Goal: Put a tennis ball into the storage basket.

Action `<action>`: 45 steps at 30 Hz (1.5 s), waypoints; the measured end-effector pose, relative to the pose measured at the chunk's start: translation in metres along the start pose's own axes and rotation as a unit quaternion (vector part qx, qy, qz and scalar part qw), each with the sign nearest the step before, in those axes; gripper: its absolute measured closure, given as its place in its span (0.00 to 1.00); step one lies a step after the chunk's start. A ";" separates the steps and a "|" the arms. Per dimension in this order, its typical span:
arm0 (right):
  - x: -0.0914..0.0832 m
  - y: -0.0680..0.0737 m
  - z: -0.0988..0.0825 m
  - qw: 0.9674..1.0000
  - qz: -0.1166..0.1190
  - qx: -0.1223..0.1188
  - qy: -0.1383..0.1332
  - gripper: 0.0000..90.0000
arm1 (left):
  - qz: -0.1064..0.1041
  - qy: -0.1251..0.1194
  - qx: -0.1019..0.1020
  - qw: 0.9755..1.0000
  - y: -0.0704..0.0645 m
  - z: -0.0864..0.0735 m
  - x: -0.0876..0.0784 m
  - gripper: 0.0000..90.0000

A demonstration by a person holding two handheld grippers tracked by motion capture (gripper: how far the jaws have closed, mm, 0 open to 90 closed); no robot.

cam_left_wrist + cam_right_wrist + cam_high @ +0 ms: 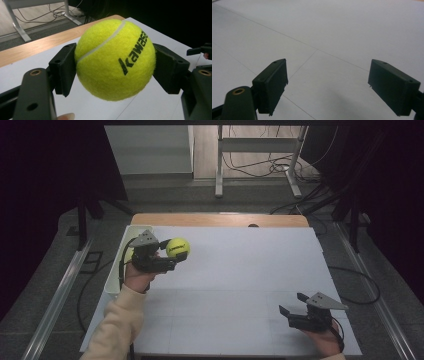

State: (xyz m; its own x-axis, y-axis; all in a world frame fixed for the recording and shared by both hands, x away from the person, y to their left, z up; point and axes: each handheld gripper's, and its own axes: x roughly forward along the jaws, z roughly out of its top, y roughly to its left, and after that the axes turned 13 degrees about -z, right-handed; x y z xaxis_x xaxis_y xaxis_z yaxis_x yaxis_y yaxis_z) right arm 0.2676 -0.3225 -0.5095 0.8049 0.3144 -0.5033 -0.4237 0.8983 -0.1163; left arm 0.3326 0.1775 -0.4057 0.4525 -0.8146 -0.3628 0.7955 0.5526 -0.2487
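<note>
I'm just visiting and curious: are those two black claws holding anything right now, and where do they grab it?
The left gripper holds a yellow tennis ball, its pads pressed on the ball's opposite sides. The right gripper holds nothing; its jaws stand open.

At the left of the high view, a yellow-green tennis ball (177, 248) carries black lettering and a pale curved seam. Both grippers are black: the left gripper (172, 256) and, lower right, the right gripper (291, 303). The table (235, 270) is pale grey-white with thin lines, edged in light wood at the top.
</note>
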 end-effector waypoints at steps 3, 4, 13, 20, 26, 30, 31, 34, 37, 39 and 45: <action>0.000 0.000 0.000 1.000 0.000 0.000 0.000 0.18 | 0.005 -0.003 -0.003 1.000 0.001 0.000 -0.004 0.30; 0.000 0.000 0.000 1.000 0.000 0.000 0.000 0.18 | 0.007 -0.003 -0.003 1.000 0.002 -0.001 -0.006 0.30; 0.000 0.000 0.000 1.000 0.001 0.000 0.000 0.18 | 0.016 -0.005 -0.009 1.000 0.006 -0.004 -0.014 0.30; 0.000 0.000 0.000 1.000 0.001 -0.001 0.000 0.18 | 0.024 -0.010 -0.015 1.000 0.009 -0.006 -0.021 0.30; 0.001 0.000 0.000 1.000 0.001 -0.002 0.001 0.18 | 0.029 -0.013 -0.020 0.999 0.012 -0.009 -0.026 0.30; 0.001 0.000 0.000 1.000 0.002 -0.003 0.001 0.18 | 0.033 -0.015 -0.023 0.999 0.014 -0.010 -0.031 0.30; 0.001 0.000 0.000 1.000 0.002 -0.003 0.001 0.18 | 0.035 -0.016 -0.024 0.999 0.015 -0.011 -0.032 0.30; 0.001 0.000 0.000 1.000 0.002 -0.003 0.001 0.18 | 0.038 -0.018 -0.026 0.999 0.016 -0.012 -0.035 0.30; 0.001 0.000 0.000 1.000 0.002 -0.003 0.001 0.18 | 0.043 -0.021 -0.030 0.998 0.018 -0.013 -0.041 0.30; 0.001 0.000 0.000 1.000 0.002 -0.004 0.001 0.18 | 0.044 -0.022 -0.031 0.998 0.019 -0.014 -0.042 0.30; 0.001 0.000 0.000 1.000 0.000 -0.004 0.002 0.18 | 0.052 -0.025 -0.039 0.998 0.025 -0.017 -0.049 0.30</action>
State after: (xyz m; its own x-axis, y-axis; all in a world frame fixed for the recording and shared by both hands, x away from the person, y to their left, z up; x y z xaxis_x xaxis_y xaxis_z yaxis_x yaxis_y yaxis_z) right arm 0.2686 -0.3218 -0.5102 0.8032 0.3135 -0.5065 -0.4269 0.8960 -0.1222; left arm 0.3234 0.2337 -0.4096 0.5522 -0.7585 -0.3459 0.7101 0.6454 -0.2816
